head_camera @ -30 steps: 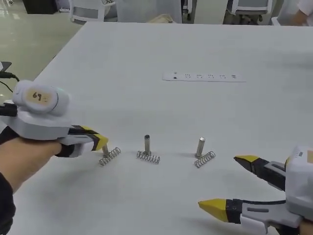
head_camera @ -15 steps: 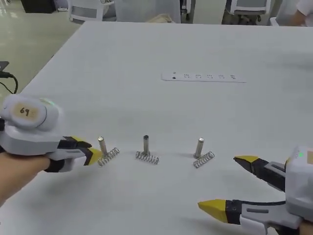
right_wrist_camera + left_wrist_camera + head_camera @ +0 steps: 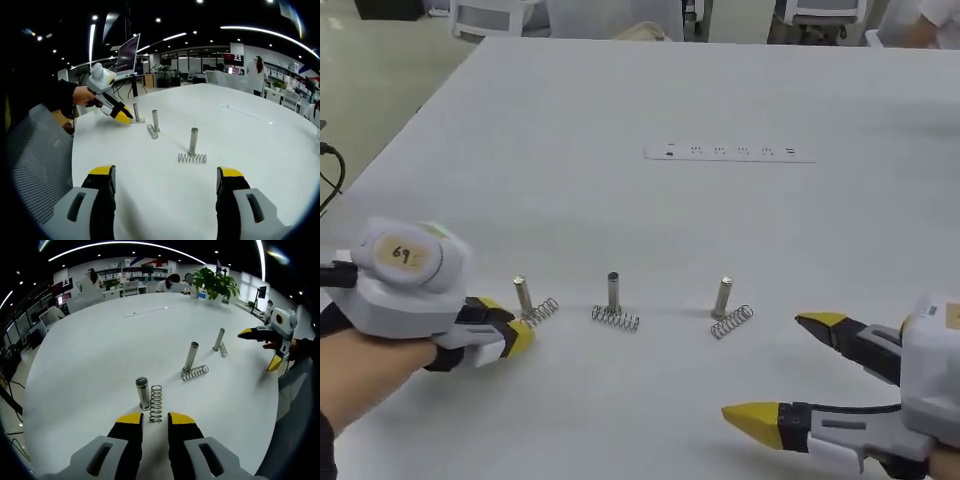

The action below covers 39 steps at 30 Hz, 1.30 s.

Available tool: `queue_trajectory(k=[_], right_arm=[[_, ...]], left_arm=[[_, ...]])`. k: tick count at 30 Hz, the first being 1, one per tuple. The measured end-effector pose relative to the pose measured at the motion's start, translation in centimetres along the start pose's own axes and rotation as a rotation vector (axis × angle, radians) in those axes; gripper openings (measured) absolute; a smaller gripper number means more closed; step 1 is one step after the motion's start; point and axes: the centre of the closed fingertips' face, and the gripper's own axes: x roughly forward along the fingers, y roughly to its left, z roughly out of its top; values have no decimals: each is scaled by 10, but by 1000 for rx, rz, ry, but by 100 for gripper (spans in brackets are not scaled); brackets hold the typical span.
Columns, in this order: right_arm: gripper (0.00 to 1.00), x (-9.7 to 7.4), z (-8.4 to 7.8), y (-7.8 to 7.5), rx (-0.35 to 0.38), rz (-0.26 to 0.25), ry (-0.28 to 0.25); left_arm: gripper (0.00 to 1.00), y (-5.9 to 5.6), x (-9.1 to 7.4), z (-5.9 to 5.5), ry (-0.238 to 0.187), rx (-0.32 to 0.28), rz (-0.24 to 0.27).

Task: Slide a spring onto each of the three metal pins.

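Metal pins [image 3: 613, 290] three, upright | coiled springs [image 3: 616, 319] lying beside each

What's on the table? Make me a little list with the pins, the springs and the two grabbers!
pins: three, upright in a row in the head view: left pin, middle pin, right pin
springs: three, each lying flat beside its pin, none on a pin: left spring, middle spring, right spring
left gripper: jaws slightly apart, aimed at the left spring, holding nothing
right gripper: jaws wide open, holding nothing
table: white, with a power strip farther back
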Motion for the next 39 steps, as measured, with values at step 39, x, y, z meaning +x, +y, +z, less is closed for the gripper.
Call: queue_trajectory(k=[39], right_arm=[[82, -4, 3, -3, 1, -10, -14]], left_arm=[[3, -25, -10, 1, 23, 74, -56]])
